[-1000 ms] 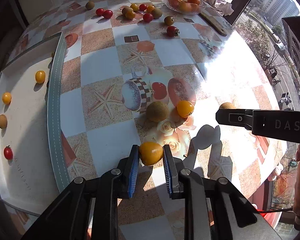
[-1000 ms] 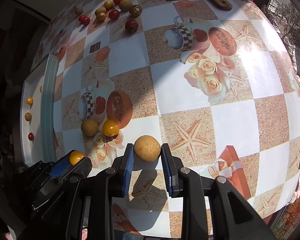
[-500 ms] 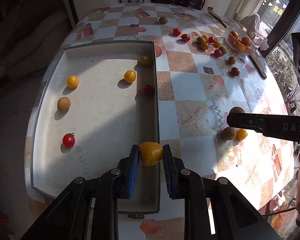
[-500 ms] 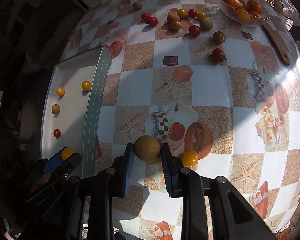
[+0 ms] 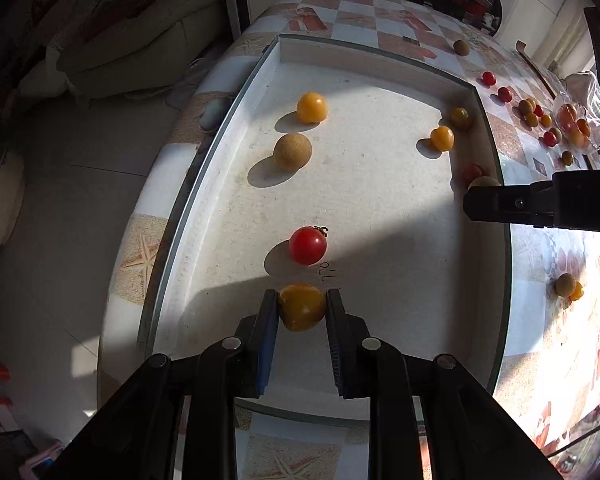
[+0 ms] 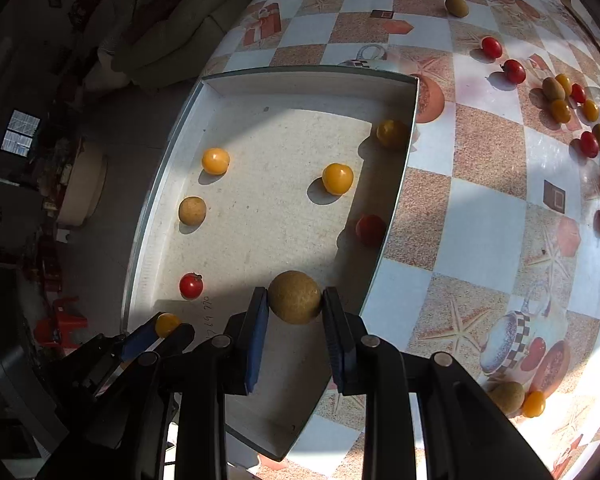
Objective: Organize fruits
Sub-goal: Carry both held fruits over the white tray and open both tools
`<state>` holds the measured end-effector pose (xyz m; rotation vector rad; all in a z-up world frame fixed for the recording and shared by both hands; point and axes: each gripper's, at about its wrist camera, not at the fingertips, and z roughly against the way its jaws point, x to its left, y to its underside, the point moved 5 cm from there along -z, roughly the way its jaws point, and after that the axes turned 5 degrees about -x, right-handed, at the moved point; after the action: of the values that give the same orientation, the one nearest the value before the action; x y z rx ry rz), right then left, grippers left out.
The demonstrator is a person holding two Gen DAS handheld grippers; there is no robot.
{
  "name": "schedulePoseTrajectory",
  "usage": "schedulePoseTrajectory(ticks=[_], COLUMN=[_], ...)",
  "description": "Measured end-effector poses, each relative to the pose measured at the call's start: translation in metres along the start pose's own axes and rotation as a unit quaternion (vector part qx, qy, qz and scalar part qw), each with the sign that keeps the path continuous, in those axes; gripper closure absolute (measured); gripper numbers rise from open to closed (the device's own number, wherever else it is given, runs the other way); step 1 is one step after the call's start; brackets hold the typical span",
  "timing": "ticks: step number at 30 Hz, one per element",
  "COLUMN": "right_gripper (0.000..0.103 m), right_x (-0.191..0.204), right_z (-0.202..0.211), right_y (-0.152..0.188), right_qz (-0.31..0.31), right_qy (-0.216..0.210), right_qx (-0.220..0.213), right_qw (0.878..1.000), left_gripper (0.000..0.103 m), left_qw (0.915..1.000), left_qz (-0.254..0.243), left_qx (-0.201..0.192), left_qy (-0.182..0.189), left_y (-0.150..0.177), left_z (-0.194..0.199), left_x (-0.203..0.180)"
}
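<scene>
My left gripper (image 5: pixel 302 308) is shut on a yellow tomato (image 5: pixel 302 306) and holds it over the near end of the white tray (image 5: pixel 228 128), just short of a red tomato (image 5: pixel 307 245). My right gripper (image 6: pixel 295 300) is shut on a tan round fruit (image 6: pixel 295 297) over the tray's (image 6: pixel 300 74) near right part. The left gripper also shows at the lower left of the right wrist view (image 6: pixel 168 326). The tray holds several fruits: yellow tomatoes (image 6: pixel 337 178), a tan fruit (image 6: pixel 192 211) and red tomatoes (image 6: pixel 191 285).
Several loose red, yellow and tan fruits (image 6: pixel 560 100) lie on the checked tablecloth (image 6: pixel 480 220) to the far right. A tan fruit and a yellow tomato (image 6: pixel 518 398) sit together near the front right. A glass bowl of fruit (image 5: pixel 576 120) stands far right. A sofa (image 5: pixel 140 40) lies beyond the table's left edge.
Both grippers have swung left, carrying their fruits from above the tablecloth to above the tray. Both stay shut on their fruits.
</scene>
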<state>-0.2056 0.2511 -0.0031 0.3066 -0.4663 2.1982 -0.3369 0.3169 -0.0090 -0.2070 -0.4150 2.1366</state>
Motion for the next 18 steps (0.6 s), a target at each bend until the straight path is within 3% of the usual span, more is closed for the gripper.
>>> schedulePoseTrajectory(ticks=[12, 14, 15, 18], right_gripper=[0.072, 0.072, 0.072, 0.069], right_x=[0.005, 0.004, 0.006, 0.011], right_z=[-0.037, -0.041, -0.042, -0.046], right_y=[-0.006, -0.006, -0.007, -0.008], right_qz=[0.028, 0.028, 0.032, 0.034], right_qy=[0.043, 0.045, 0.047, 0.045], right_qx=[0.023, 0.022, 0.020, 0.020], right_qw=[0.998, 0.998, 0.998, 0.998], left_gripper=[0.076, 0.044, 0.016, 0.013], left_qw=[0.9999, 0.9995, 0.9993, 0.9987], left_qz=[-0.003, -0.011, -0.012, -0.021], left_qx=[0.010, 0.010, 0.004, -0.006], left_qy=[-0.009, -0.026, -0.036, -0.045], left_y=[0.002, 0.001, 0.000, -0.002], left_z=[-0.017, -0.018, -0.017, -0.014], left_x=[0.004, 0.003, 0.005, 0.004])
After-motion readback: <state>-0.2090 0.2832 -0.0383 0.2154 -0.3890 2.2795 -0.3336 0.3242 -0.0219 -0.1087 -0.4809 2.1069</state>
